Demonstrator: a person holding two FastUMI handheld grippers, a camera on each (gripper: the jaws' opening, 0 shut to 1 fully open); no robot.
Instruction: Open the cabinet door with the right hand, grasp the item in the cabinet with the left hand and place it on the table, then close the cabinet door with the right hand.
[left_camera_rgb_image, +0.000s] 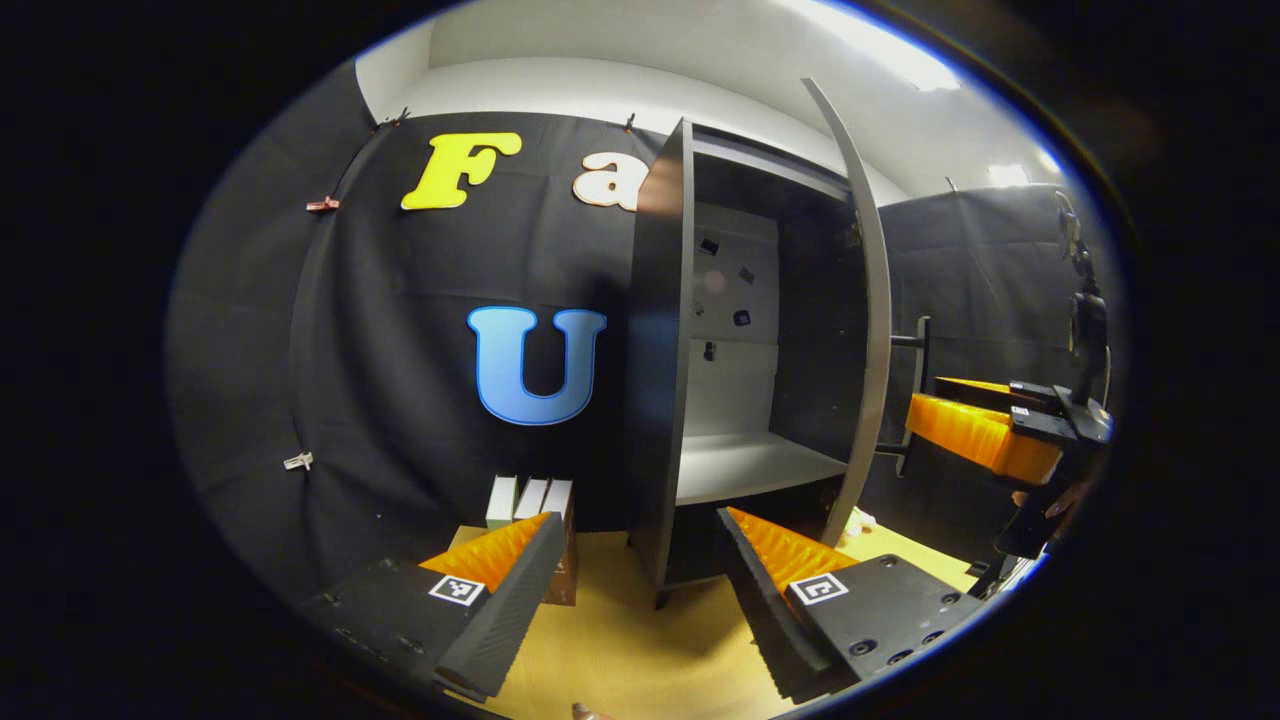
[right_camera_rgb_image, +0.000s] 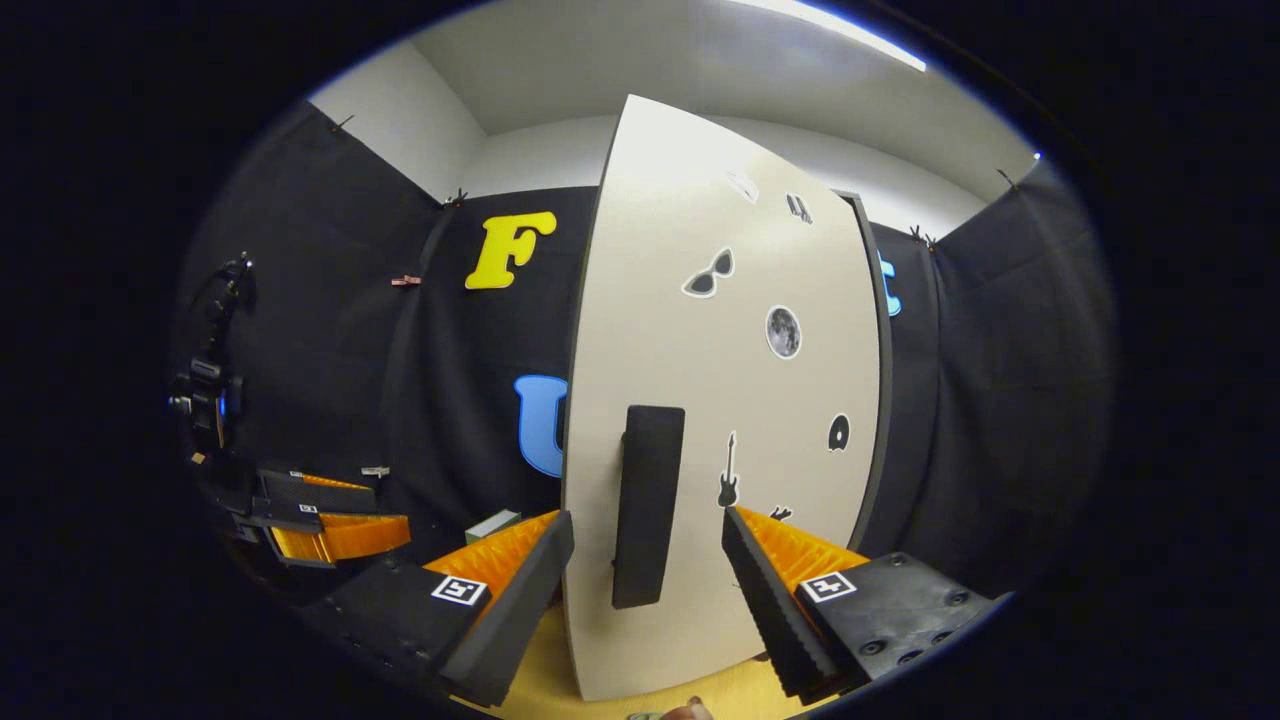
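Cabinet door ajar; stickers wordless; item's label seemingly unreadable.

Small brown carton with white packs on the wooden table: lower part hidden behind left gripper's finger. Small dark stickers on open black cabinet's white back panel: too small to identify. Cabinet's base cut off by right finger.

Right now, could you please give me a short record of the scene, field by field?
cabinet door: open, swung outward
door handle: between the right gripper fingers, not clamped
cabinet: shelf inside looks bare
item: small box on the table, left of the cabinet
left gripper: open, near the box, holding nothing
remaining step: close the door
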